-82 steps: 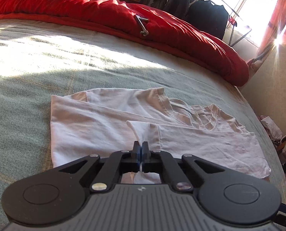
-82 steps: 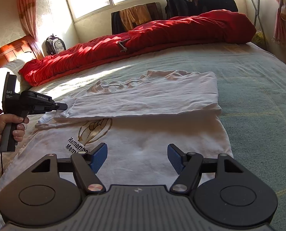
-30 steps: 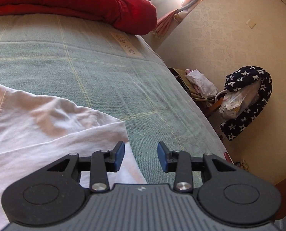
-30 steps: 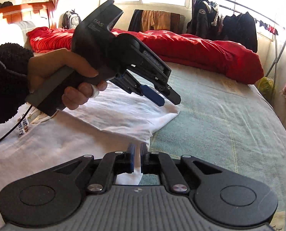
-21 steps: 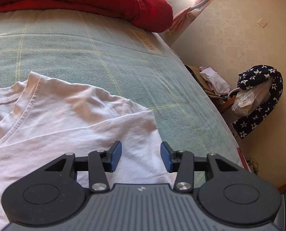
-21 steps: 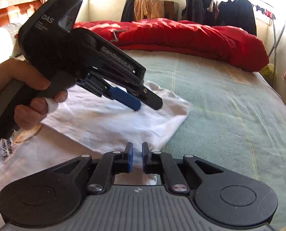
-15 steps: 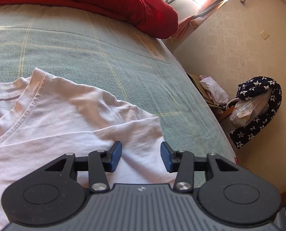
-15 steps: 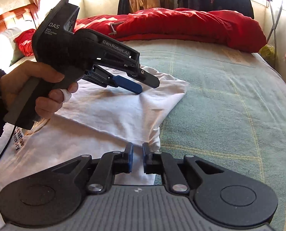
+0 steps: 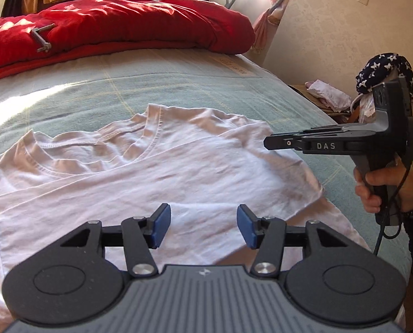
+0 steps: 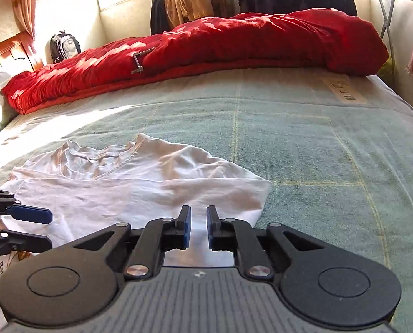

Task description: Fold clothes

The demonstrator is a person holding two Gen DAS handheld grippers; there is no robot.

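My right hand-held gripper (image 10: pixel 198 226) has let go of the white T-shirt (image 9: pixel 178 166), jaws slightly parted; my left hand-held gripper (image 9: pixel 203 226) hovers wide open above it.

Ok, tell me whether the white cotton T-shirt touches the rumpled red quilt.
Apart: the right wrist view shows bare green bedsheet between T-shirt and quilt.

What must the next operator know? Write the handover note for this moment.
Left gripper: open, empty, above the middle of the white T-shirt.
Right gripper: jaws a narrow gap apart, holding nothing, near the shirt's right-hand corner.
Shirt: lying on the green bedspread, collar towards the red duvet.
Done: one layer is folded over the body; both grippers have let go.
Left: probably the remaining folds and smoothing; the near part of the shirt is hidden behind the grippers.
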